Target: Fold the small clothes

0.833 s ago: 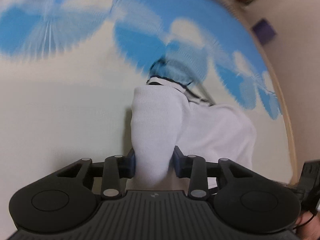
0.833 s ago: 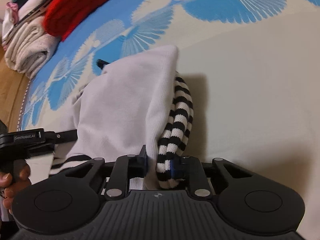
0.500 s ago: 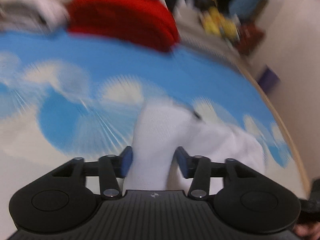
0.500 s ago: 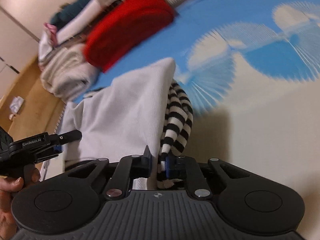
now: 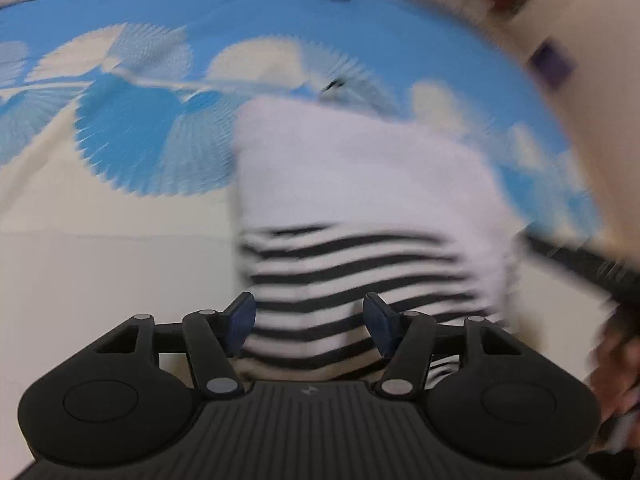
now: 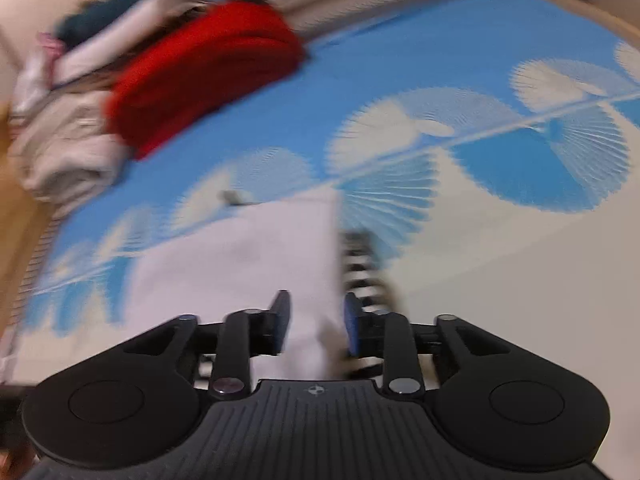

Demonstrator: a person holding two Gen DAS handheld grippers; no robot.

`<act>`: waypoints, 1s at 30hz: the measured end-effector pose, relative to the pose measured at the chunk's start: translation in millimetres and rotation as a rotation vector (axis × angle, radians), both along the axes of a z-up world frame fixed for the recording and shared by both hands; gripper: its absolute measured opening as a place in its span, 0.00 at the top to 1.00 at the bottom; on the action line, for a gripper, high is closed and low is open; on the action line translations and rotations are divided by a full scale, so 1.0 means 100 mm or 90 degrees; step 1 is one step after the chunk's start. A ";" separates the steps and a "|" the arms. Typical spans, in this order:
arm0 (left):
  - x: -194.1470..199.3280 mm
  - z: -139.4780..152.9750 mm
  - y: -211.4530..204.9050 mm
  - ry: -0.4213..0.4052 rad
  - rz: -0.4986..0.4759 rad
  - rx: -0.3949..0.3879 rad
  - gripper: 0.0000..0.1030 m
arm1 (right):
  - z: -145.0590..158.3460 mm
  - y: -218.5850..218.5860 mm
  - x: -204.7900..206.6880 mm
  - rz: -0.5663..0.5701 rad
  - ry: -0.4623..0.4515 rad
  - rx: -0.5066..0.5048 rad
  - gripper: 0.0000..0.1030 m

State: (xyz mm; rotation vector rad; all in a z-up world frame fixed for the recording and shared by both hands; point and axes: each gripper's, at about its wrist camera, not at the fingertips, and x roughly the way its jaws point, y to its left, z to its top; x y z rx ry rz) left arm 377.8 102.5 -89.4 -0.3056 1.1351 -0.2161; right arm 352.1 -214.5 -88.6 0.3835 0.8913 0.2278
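A small white garment (image 5: 360,176) with black-and-white striped trim (image 5: 344,268) lies folded on the blue-and-cream patterned bedspread (image 5: 120,208). My left gripper (image 5: 310,320) is open, its blue pads apart on either side of the striped part. My right gripper (image 6: 314,322) is also open, with the white cloth (image 6: 248,256) between the spread pads and the striped edge (image 6: 360,268) just to their right. Both views are motion-blurred.
A red folded garment (image 6: 200,72) and a stack of pale folded clothes (image 6: 60,152) lie at the far end of the bed. The wooden bed edge (image 6: 16,208) runs on the left of the right wrist view. The other gripper's black handle (image 5: 580,264) crosses the left wrist view at right.
Both grippers have opened and let go of the garment, which now lies flat with its striped part toward the left gripper. Both cameras swung toward the far end of the bed.
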 end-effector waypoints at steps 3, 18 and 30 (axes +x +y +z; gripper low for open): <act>-0.05 -0.38 -0.12 0.083 -0.040 0.097 0.17 | -0.24 0.17 -0.05 0.106 0.067 -0.039 0.63; -1.67 1.33 -0.42 -0.331 0.002 0.222 0.07 | 1.05 -0.04 -1.77 -0.016 -0.243 -0.167 0.33; -2.84 0.88 -0.75 -0.219 0.112 0.164 0.07 | 0.73 -0.02 -2.85 -0.051 -0.258 -0.206 0.24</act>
